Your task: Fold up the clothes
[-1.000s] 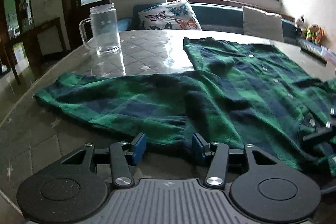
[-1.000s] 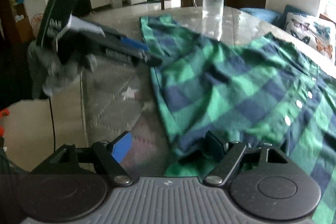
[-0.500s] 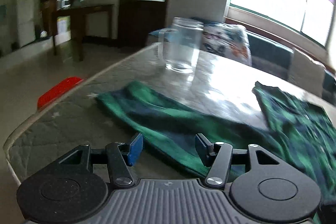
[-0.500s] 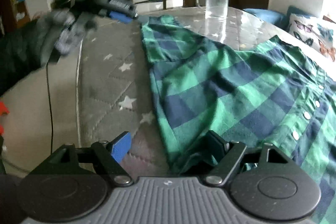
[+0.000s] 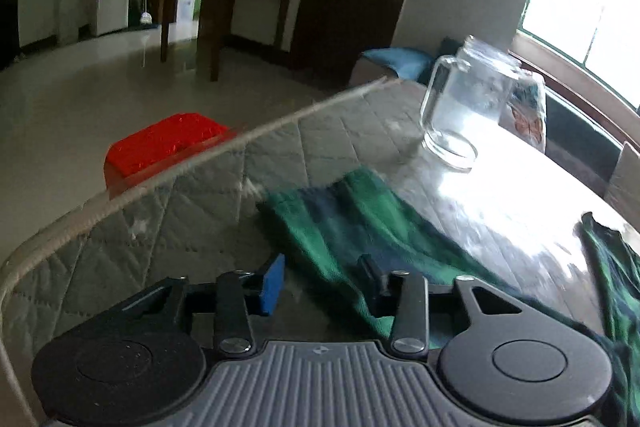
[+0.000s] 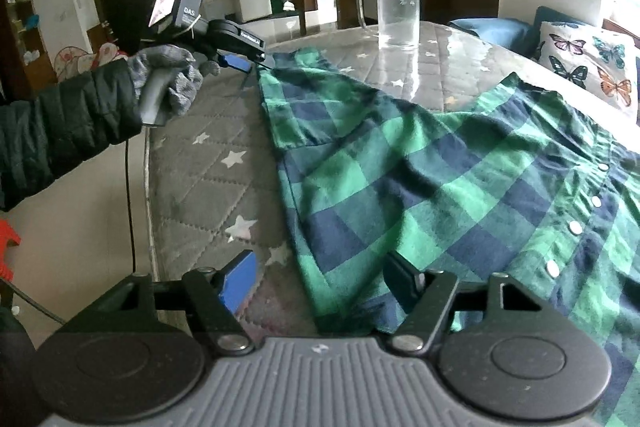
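A green and navy plaid shirt lies spread on the quilted table. Its long sleeve stretches toward the table's edge. My left gripper is at the sleeve's cuff end with its jaws closing. The cuff lies between them, and the blue pad stands clear of the cloth. From the right wrist view, a gloved hand holds the left gripper at the sleeve tip. My right gripper straddles the shirt's lower hem corner, its jaws closing with cloth between them, not pinched.
A clear glass mug stands on the table just beyond the sleeve, also in the right wrist view as the mug. A red stool sits on the floor past the table edge. A butterfly pillow rests on the bench behind.
My left gripper has swept left along the sleeve from the shirt body to the cuff, rolled, and its jaws have narrowed. The right gripper has stayed at the hem with jaws slightly narrower.
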### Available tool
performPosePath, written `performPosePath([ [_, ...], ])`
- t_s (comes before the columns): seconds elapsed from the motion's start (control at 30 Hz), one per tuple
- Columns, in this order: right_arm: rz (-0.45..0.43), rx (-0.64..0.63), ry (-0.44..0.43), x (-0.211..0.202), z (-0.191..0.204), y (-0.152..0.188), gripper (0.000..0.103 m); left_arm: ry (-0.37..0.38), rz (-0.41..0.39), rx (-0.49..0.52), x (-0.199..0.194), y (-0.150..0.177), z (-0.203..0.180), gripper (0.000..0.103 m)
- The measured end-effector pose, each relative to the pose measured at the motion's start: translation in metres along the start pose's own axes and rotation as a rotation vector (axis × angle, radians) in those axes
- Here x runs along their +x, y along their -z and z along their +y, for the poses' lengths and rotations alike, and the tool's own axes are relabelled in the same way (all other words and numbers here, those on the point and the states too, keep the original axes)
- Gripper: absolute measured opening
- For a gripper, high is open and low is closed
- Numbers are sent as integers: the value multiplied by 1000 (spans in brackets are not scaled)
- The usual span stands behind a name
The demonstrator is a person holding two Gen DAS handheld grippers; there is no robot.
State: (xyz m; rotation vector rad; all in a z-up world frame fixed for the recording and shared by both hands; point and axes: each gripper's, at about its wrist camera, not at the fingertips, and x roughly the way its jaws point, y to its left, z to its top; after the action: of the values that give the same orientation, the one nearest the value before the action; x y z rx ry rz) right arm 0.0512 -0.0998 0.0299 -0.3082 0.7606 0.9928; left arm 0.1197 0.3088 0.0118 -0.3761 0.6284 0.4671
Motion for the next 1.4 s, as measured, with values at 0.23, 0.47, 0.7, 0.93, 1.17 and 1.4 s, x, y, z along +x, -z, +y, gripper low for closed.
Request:
performPosePath([
  [0.23,-39,75,33,-14,-12,0,62,32,-2,-66,6,-5,9,3],
  [0.47,-84,212,63,-35,-38,5,55,240,-99,-18,-56,-1,-29,2],
  [0.7,-181,407,38,-61,-75,7,48,534,-115,162,-125,33,-108,2],
  [0.93,-252,628,-72,-66,-112,14,48,742,-47,386,-161,96,-182,2],
  [1.17,-240,867,-197,-43,-143,32,48,792,27,540,-167,143,-212,2],
  [1.4,-229,1049,-269,-27,-158,52,49,796,24,625,-165,159,-214,2],
])
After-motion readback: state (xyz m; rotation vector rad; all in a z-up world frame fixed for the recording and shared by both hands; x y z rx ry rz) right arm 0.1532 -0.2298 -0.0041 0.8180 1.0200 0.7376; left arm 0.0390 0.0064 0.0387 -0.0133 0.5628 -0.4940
